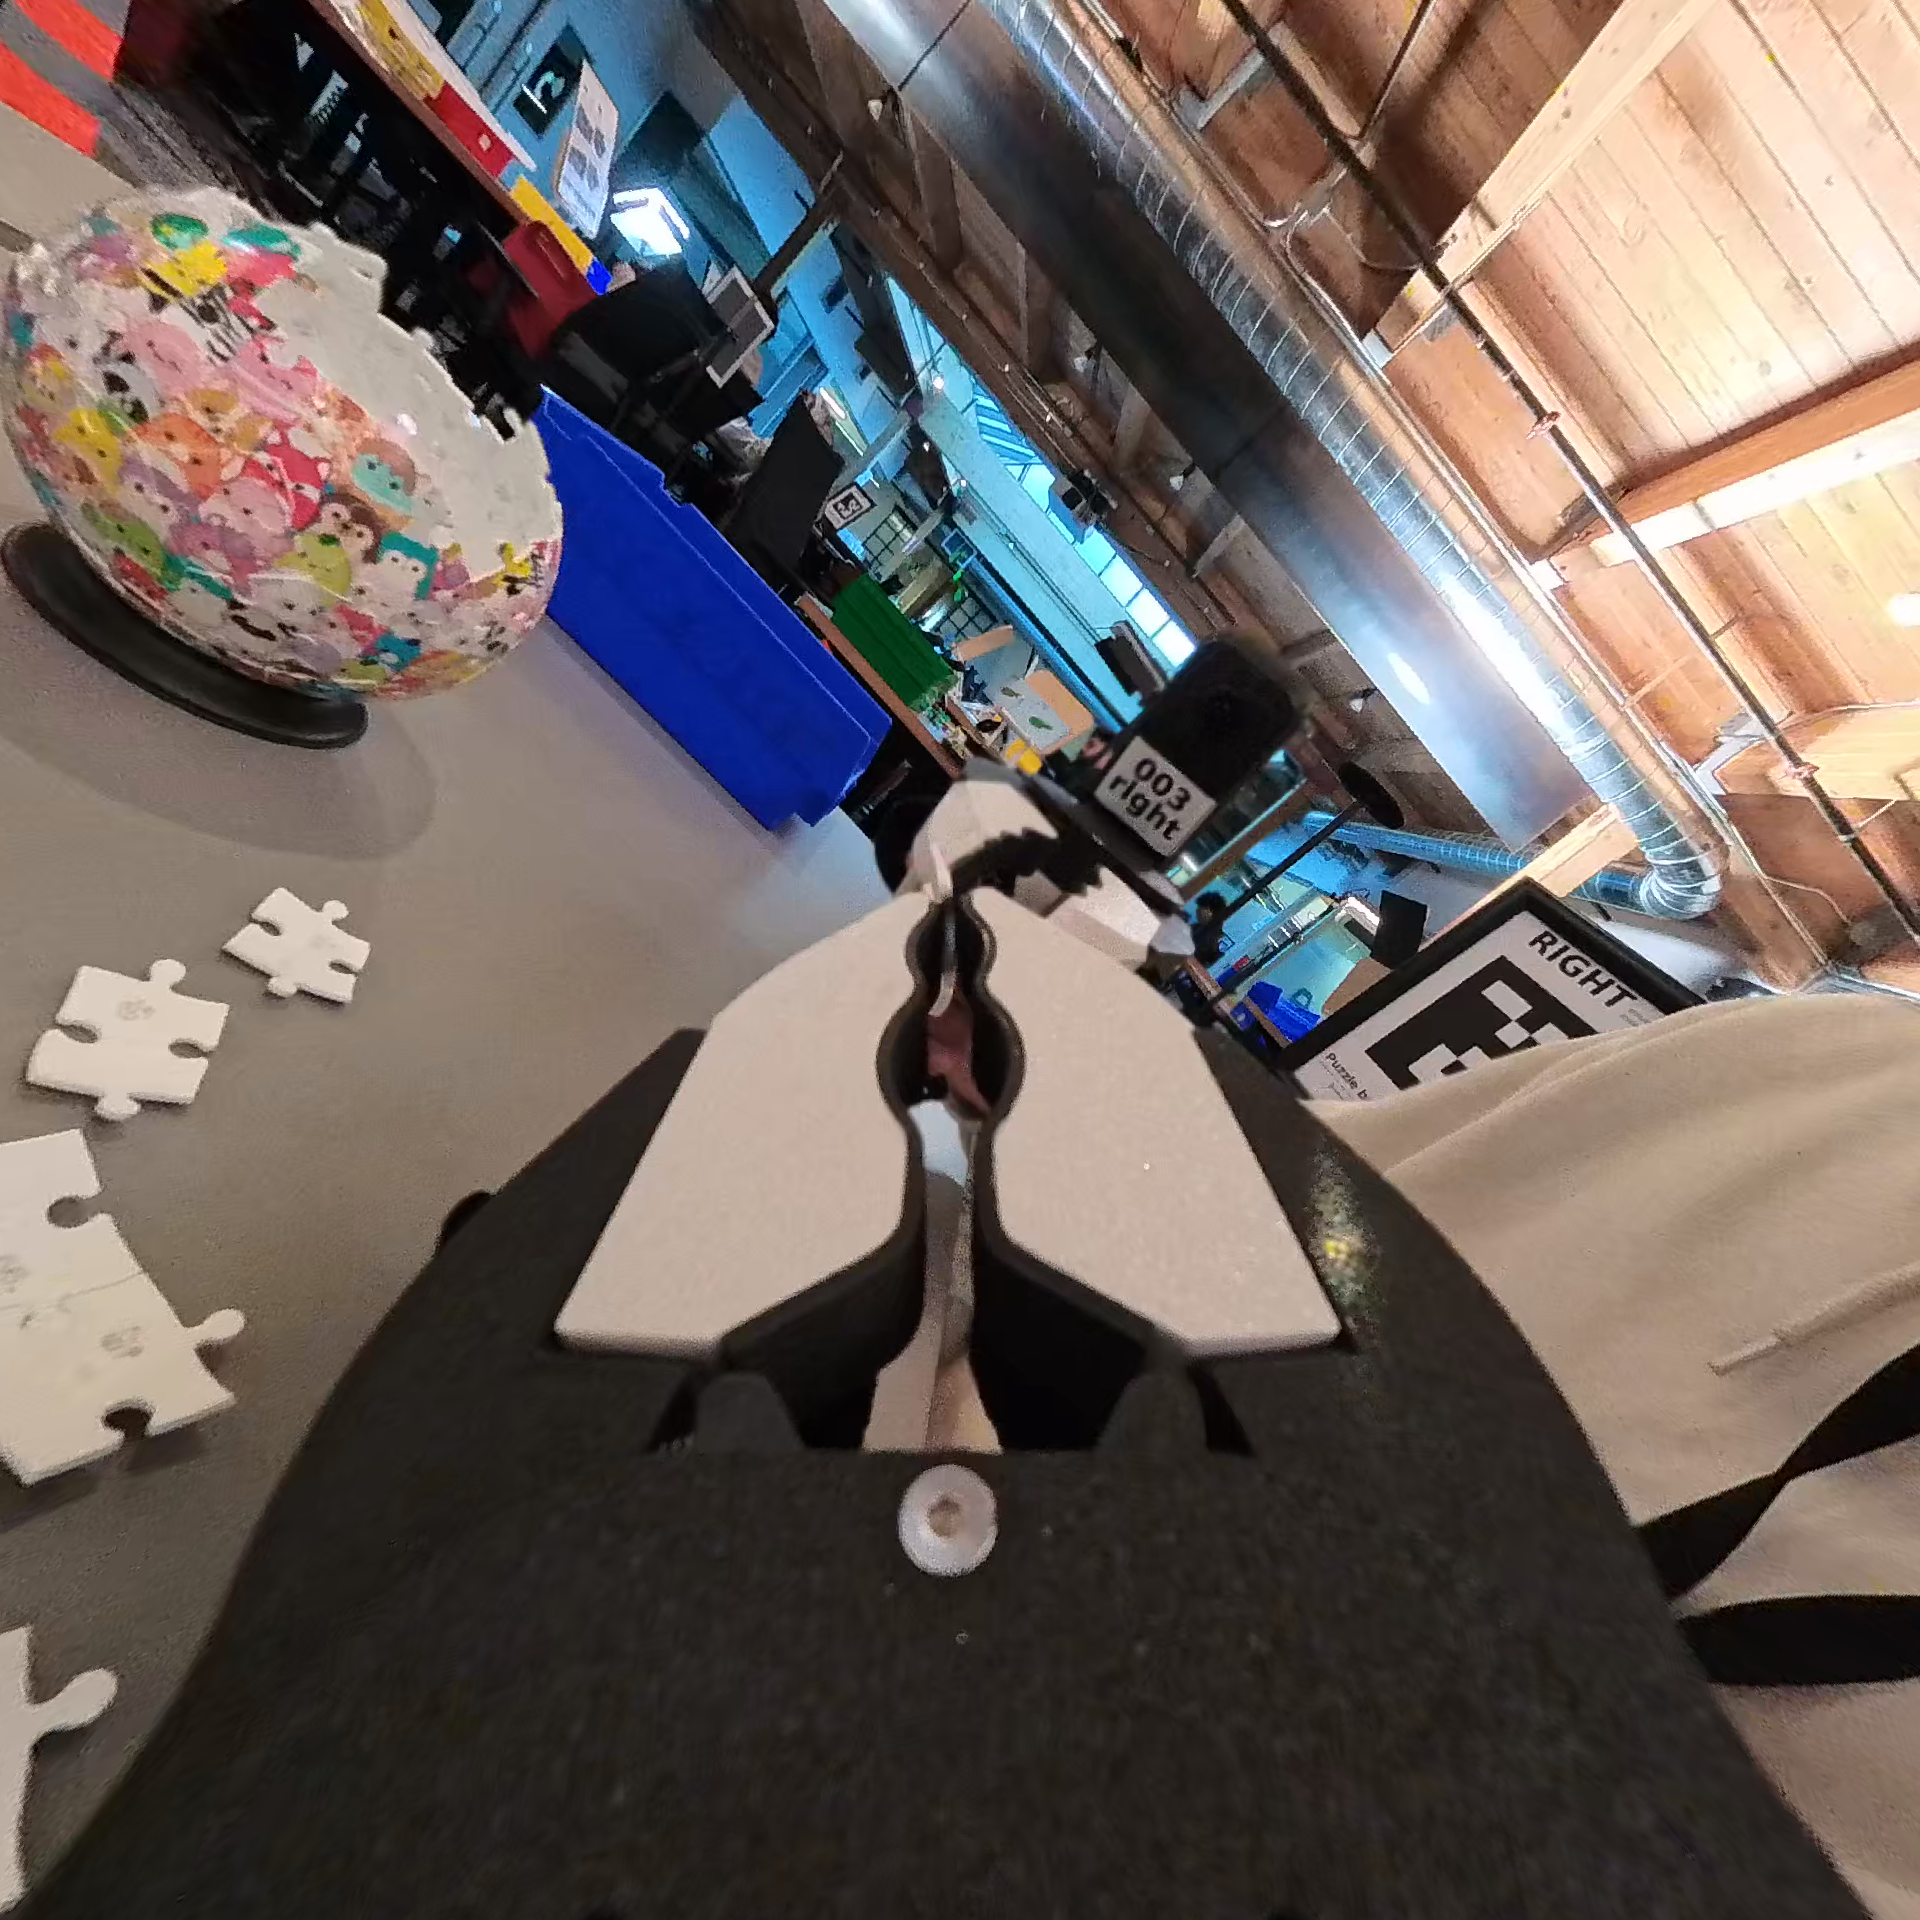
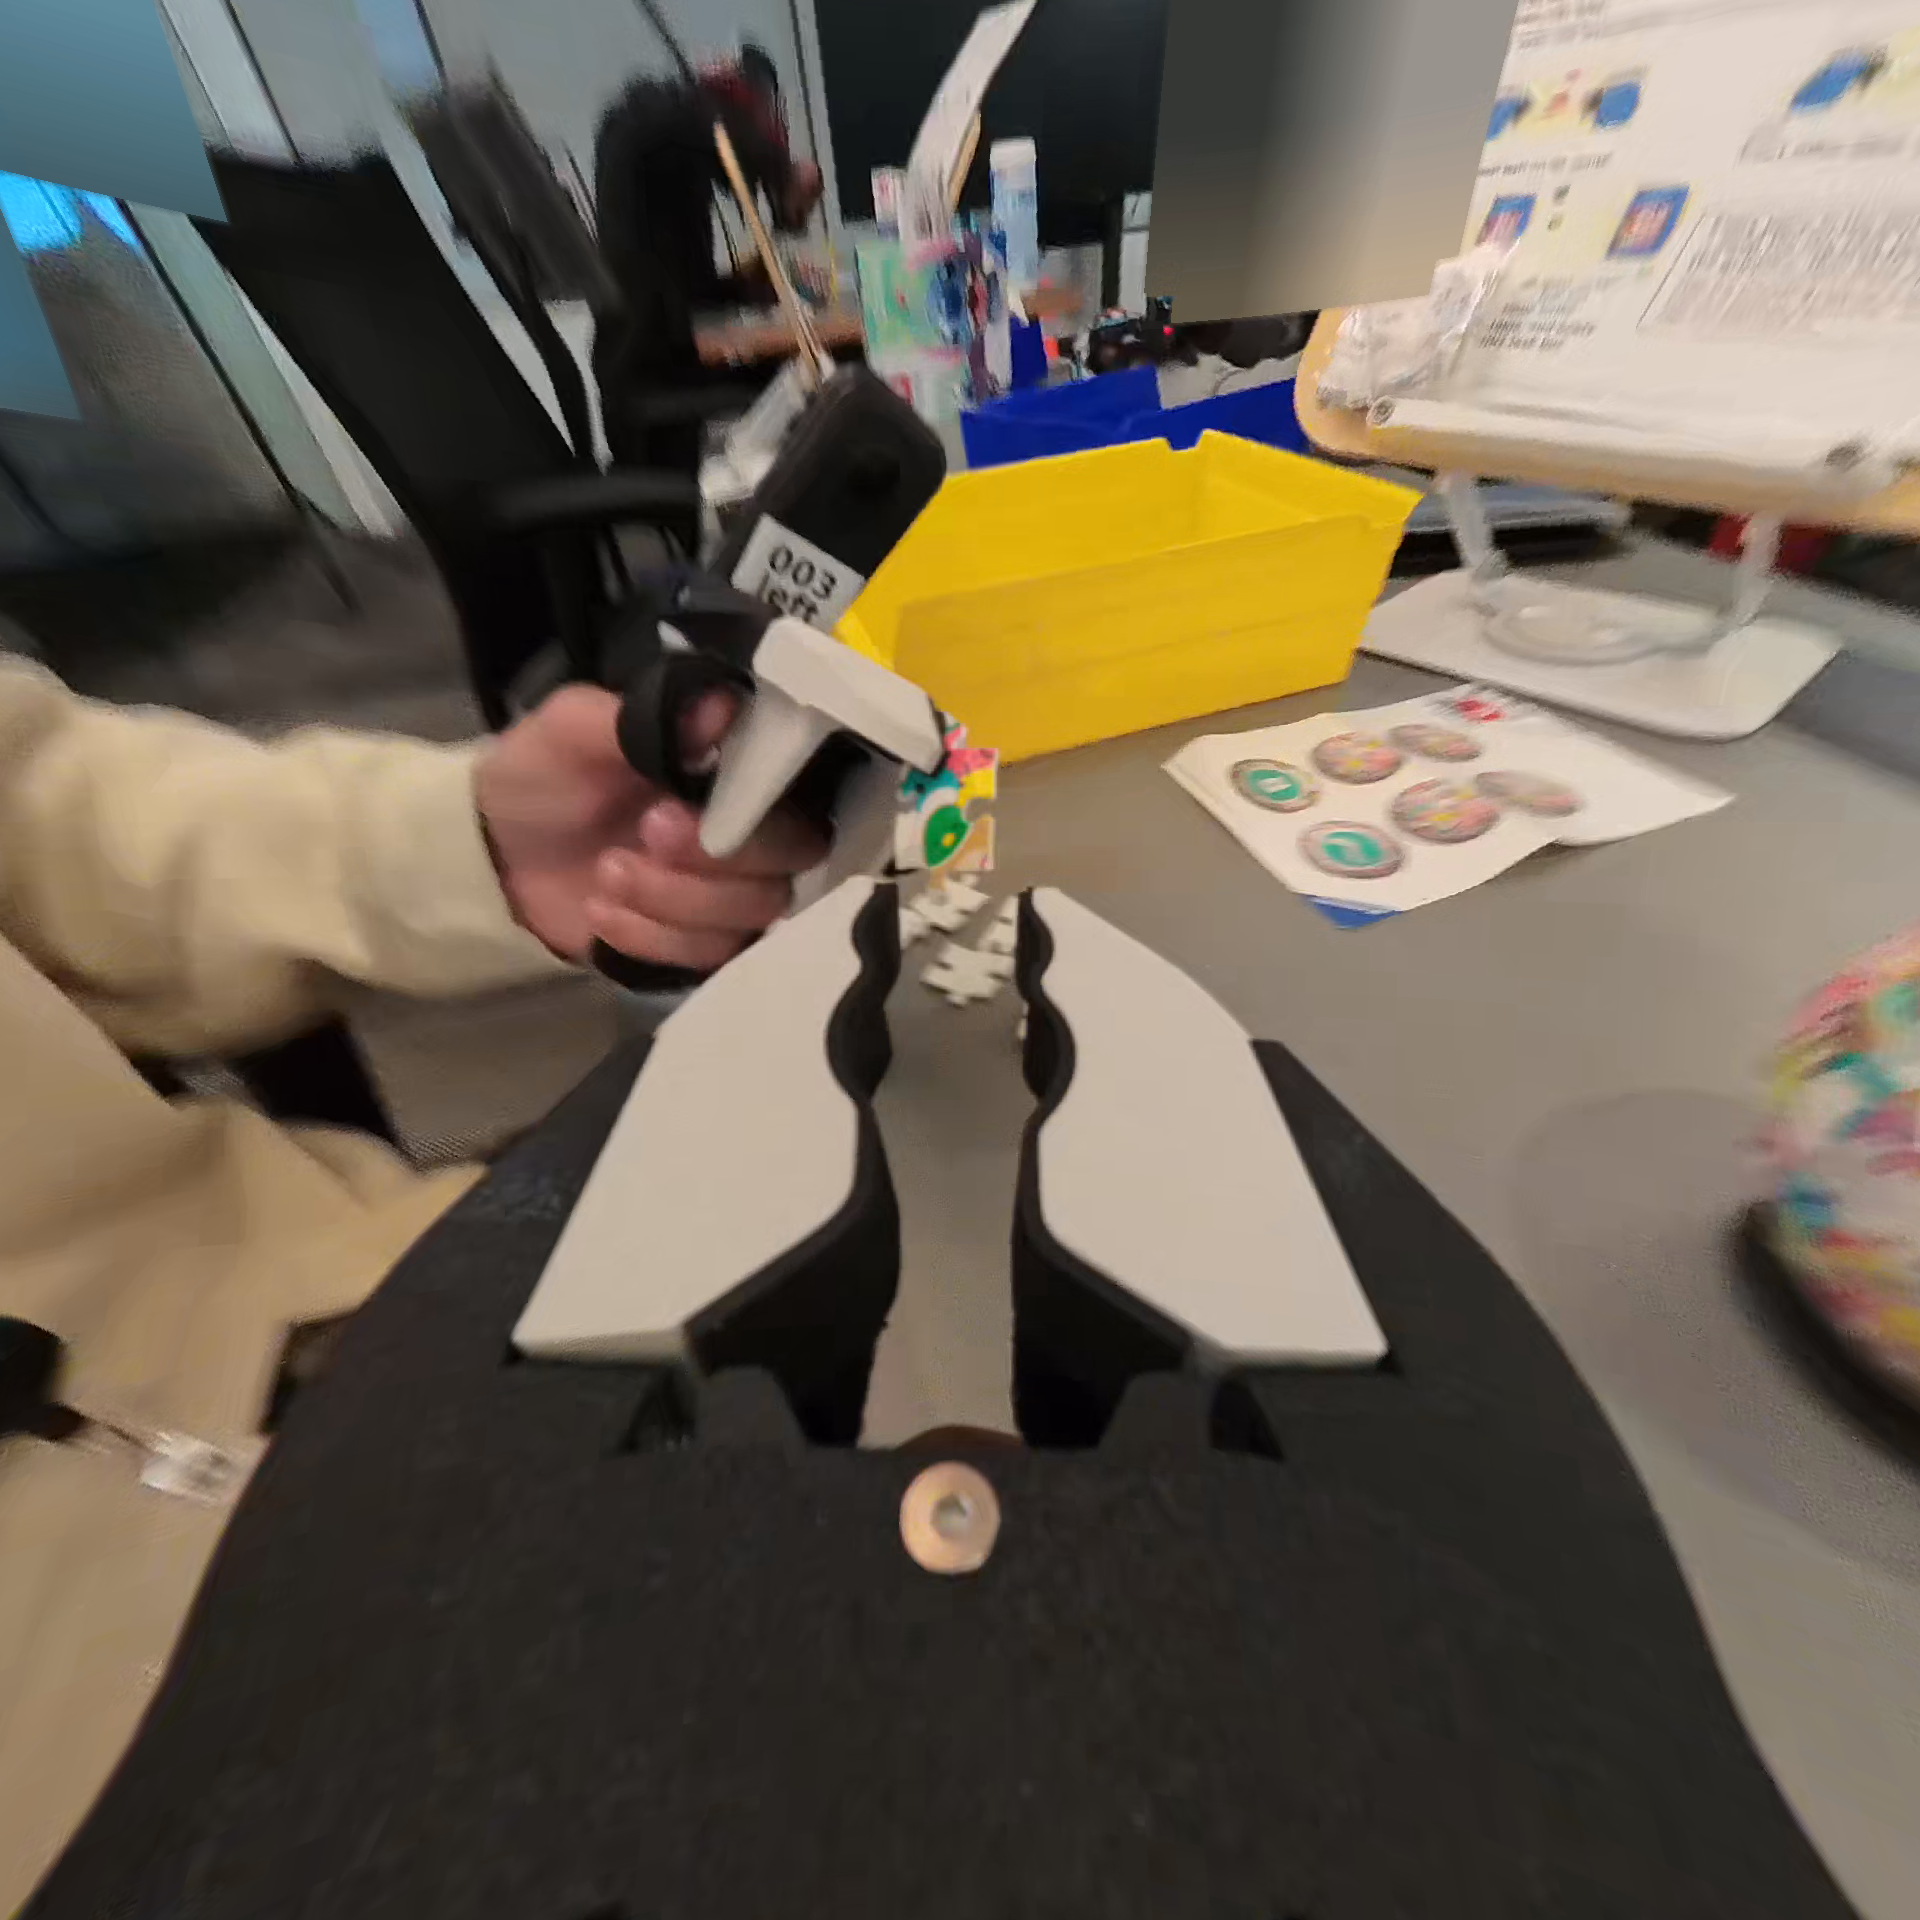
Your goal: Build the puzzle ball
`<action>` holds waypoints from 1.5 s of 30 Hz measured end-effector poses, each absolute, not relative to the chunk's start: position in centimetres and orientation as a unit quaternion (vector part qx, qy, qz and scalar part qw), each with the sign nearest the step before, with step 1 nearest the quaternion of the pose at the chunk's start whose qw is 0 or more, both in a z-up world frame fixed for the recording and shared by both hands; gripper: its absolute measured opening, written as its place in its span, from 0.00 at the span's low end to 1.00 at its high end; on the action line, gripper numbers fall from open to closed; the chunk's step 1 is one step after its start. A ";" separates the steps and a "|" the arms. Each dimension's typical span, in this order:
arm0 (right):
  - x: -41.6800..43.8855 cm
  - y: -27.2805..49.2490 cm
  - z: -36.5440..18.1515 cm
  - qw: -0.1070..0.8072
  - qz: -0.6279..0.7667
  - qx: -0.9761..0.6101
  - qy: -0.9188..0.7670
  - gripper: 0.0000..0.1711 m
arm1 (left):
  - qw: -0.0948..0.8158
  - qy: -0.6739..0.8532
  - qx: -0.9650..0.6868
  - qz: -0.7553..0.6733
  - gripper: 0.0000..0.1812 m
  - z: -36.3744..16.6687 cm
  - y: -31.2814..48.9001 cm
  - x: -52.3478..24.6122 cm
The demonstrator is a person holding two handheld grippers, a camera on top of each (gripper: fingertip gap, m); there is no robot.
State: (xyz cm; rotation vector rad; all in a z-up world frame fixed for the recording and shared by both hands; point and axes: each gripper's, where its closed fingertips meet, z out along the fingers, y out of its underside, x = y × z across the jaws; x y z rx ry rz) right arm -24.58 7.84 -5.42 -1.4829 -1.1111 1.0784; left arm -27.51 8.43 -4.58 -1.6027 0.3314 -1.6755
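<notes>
My left tool is clenched on a puzzle piece. In the left wrist view I see the piece only edge-on, as a thin strip pinched between the two grey fingers. In the right wrist view the same left tool is up in the air, held by a hand in a cream sleeve. There the puzzle piece hangs down from its tip, and I can see its bright side with green, pink and yellow.

My right tool is released. Its two fingers stand apart with nothing between them, and I can see the grey bench through the gap. It points at the held piece, which is just past its tips. In the left wrist view the right tool is straight ahead, very near my left tool's tips.

The puzzle ball sits on a black ring stand on the bench, off to my left. It is not done: a big part of its top is open and I can see the white inside. In the right wrist view the ball is a blurry shape at the right edge.

Loose white pieces lie face down on the bench near the ball. A blue bin is behind the ball. A yellow bin stands farther back, and a sheet with round pictures lies beside it.
</notes>
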 end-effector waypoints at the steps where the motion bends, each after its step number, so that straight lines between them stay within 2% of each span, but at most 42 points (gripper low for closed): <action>1: -25.0 7.5 -5.6 0.459 0.476 -0.614 -0.431 0.10 | 0.394 0.132 -0.626 -0.660 0.01 -4.4 8.4 -27.5; 4: -26.1 6.2 -5.3 0.426 0.557 -0.601 -0.385 0.09 | 0.398 0.140 -0.626 -0.656 0.01 -4.2 8.2 -27.3; 8: -26.4 6.8 -5.7 0.425 0.559 -0.612 -0.364 0.04 | 0.398 0.134 -0.617 -0.665 0.01 -3.9 8.1 -27.3; 15: -26.4 6.7 -6.1 0.400 0.586 -0.613 -0.349 0.05 | 0.392 0.130 -0.607 -0.679 0.01 -3.6 8.0 -27.4; 19: -26.0 6.7 -5.6 0.399 0.601 -0.604 -0.338 0.00 | 0.387 0.134 -0.604 -0.684 0.01 -3.6 7.7 -27.2; 27: -25.3 7.3 -5.4 0.395 0.612 -0.601 -0.328 0.00 | 0.379 0.139 -0.605 -0.686 0.01 -3.7 7.3 -27.0; 31: -26.0 6.2 -5.3 0.367 0.644 -0.587 -0.325 0.04 | 0.381 0.132 -0.599 -0.692 0.01 -3.5 7.4 -27.2; 33: -25.9 6.3 -4.9 0.373 0.648 -0.581 -0.321 0.00 | 0.379 0.132 -0.603 -0.690 0.01 -3.7 7.5 -27.1; 45: -26.5 5.7 -5.7 0.355 0.641 -0.589 -0.340 0.02 | 0.377 0.128 -0.595 -0.698 0.01 -3.4 7.3 -27.1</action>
